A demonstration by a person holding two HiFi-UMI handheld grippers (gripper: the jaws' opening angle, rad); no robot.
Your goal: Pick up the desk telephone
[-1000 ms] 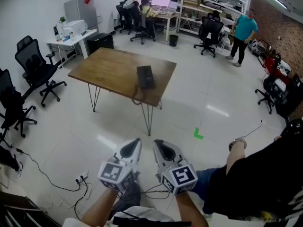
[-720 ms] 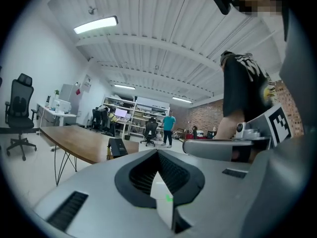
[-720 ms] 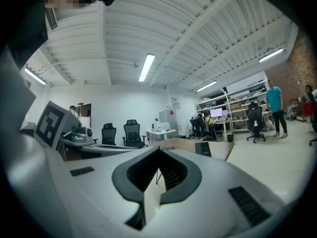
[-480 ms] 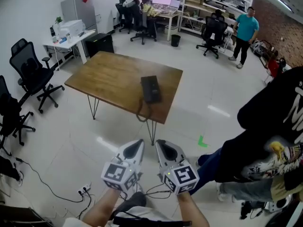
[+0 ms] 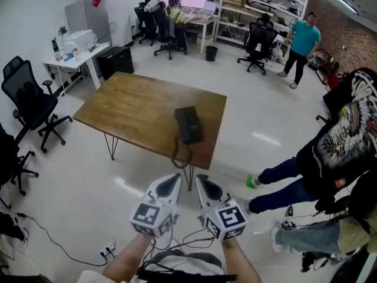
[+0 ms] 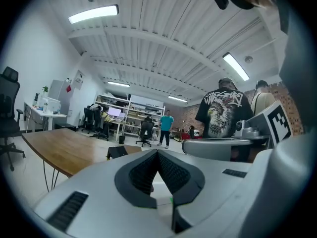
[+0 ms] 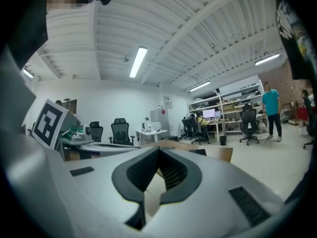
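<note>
Wood-top table (image 5: 129, 108) on thin metal legs, mid-floor. Black office chair (image 5: 26, 96) to its L. Behind that, white desk (image 5: 79, 50) w/ printer (image 5: 76, 39); grey cabinet (image 5: 88, 17) by wall. At back: shelving (image 5: 259, 2), lit monitor (image 5: 193, 0), seated person (image 5: 175, 13), black bin (image 5: 211, 52). Person in teal shirt (image 5: 304, 39) standing far R. Person in black print top (image 5: 339, 149) close R. Cables + power strip (image 5: 107, 252) on floor, lower L.

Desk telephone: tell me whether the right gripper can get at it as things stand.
Probably not yet: the right gripper is shut and hangs short of the table, over the floor. Nothing stands between it and the desk telephone.
</note>
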